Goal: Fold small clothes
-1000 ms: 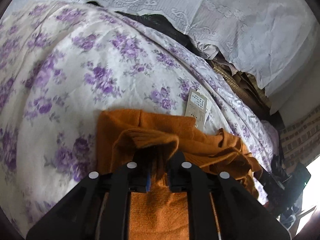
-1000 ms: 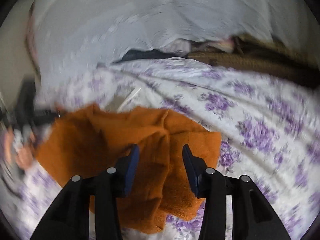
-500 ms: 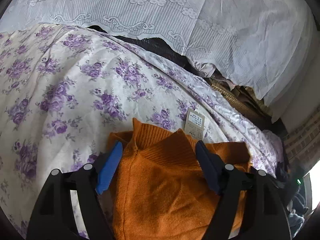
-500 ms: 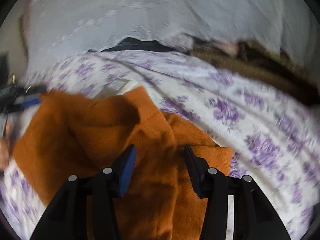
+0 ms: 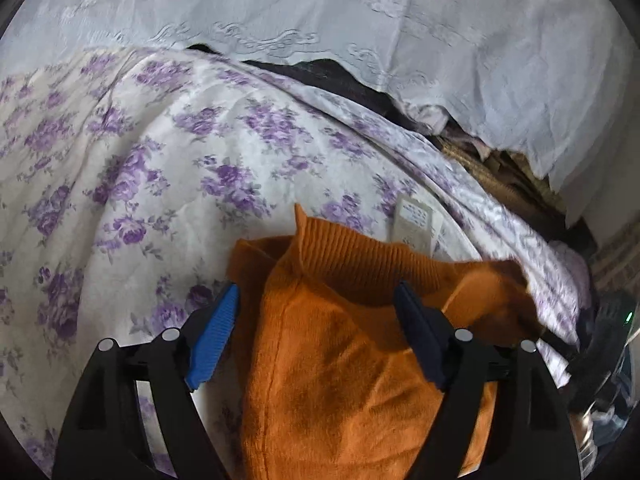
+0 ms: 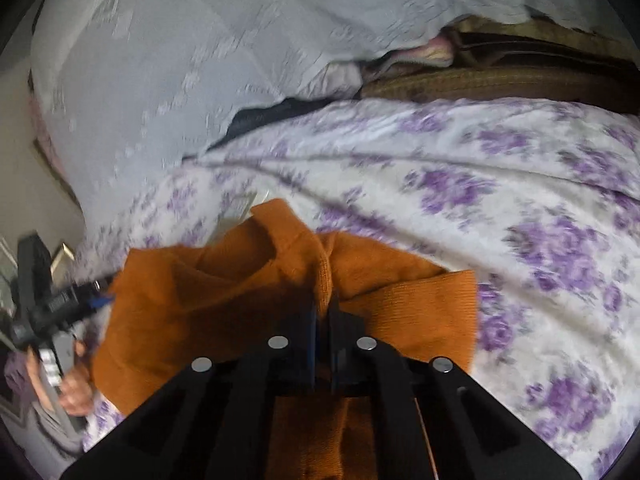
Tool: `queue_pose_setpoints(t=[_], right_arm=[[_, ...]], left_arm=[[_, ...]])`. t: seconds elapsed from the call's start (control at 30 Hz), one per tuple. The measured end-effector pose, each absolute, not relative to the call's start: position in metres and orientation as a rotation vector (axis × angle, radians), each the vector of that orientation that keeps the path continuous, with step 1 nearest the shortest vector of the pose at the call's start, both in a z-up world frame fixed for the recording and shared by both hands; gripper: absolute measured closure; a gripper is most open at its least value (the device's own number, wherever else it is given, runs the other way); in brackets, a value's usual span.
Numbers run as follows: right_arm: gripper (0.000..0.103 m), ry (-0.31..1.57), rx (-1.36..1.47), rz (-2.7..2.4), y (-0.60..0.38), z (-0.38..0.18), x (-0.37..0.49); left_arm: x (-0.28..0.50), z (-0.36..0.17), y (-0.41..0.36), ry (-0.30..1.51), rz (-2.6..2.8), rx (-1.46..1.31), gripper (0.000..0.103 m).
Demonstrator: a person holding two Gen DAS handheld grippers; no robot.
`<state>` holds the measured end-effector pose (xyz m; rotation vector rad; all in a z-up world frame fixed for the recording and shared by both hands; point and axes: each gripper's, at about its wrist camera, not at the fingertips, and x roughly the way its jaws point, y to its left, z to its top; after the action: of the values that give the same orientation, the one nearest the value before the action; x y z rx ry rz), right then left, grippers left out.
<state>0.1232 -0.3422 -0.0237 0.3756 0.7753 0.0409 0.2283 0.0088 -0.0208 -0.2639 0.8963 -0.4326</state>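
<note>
Orange sweater (image 6: 248, 304) in pinching right gripper (image 6: 323, 312)

The sweater (image 5: 340, 344) lies on the bedspread (image 5: 132, 168), near the edge of the bed. A paper tag (image 5: 416, 224) lies on the bedspread just behind the sweater's collar. Behind the bedspread a lace cloth (image 5: 360, 20) hangs over a pile of other fabrics (image 5: 500, 176). The left claw (image 5: 316, 328) sits over the sweater with a finger on each side of the collar end. The right claw (image 6: 324, 316) is on the sweater's other side, at a fold; in its view the left claw (image 6: 96, 300) is at the far left, beside the sweater's edge.
</note>
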Motion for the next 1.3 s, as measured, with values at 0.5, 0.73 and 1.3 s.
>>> queue_pose_setpoints(t=[0.5, 0.73, 1.3], right_arm=[[0.086, 0.677, 0.400, -0.001, -0.337, 0.005, 0.095], [0.084, 0.754, 0.375, 0.172, -0.284, 0.013, 0.125], [0.097, 0.786, 0.690, -0.006, -0.354, -0.033, 0.138]], left_arm=[[0.208, 0.005, 0.008, 0.816, -0.295, -0.115, 0.010], [0.201, 0.033, -0.021, 0.774, -0.335, -0.058, 0.008], [0.237, -0.031, -0.029, 0.964, -0.186, -0.042, 0.005]])
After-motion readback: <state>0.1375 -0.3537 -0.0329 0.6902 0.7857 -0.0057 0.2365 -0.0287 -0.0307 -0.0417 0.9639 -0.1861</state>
